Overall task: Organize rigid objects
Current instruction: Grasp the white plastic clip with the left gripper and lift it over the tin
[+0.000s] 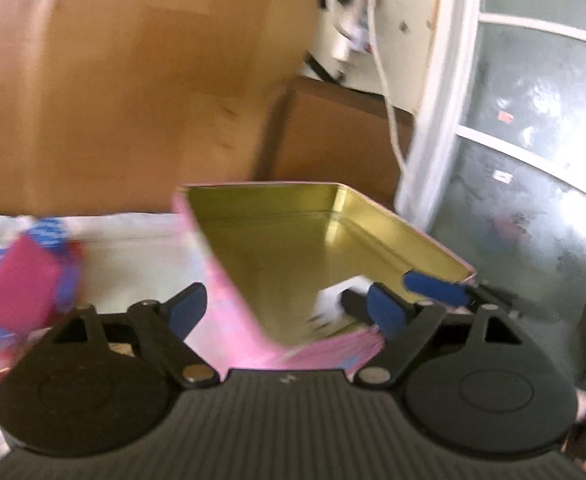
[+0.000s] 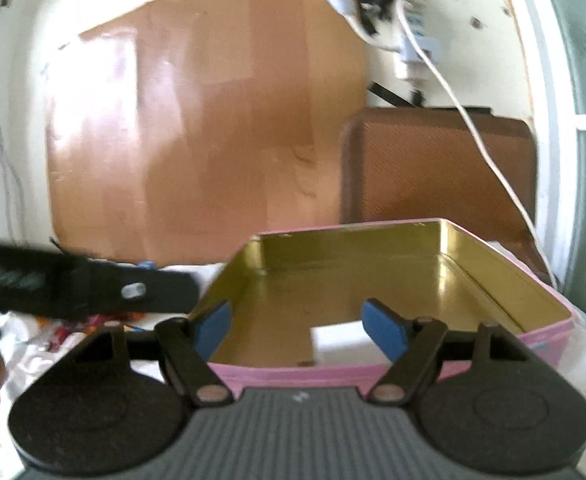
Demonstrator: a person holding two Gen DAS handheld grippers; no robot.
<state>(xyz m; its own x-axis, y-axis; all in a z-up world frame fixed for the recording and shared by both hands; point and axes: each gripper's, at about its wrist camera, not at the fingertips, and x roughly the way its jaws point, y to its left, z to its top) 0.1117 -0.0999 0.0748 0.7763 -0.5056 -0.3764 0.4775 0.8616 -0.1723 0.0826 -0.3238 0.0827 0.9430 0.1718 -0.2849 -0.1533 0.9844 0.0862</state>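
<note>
Both grippers hang with jaws wide, gripping nothing: left gripper (image 1: 289, 312) straddles the pink tin's (image 1: 293, 240) near corner; right gripper (image 2: 297, 332) reaches inside, over a white block (image 2: 337, 340); wrapped packets (image 1: 25, 280) on the table beside it remain unsorted, I judge.

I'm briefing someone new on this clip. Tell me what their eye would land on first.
The open pink tin with its shiny gold inside sits front and centre, a white piece lying in it. Both the right gripper and the left gripper stand open at its near edge. Behind it, a big brown cardboard sheet leans against the wall.
</note>
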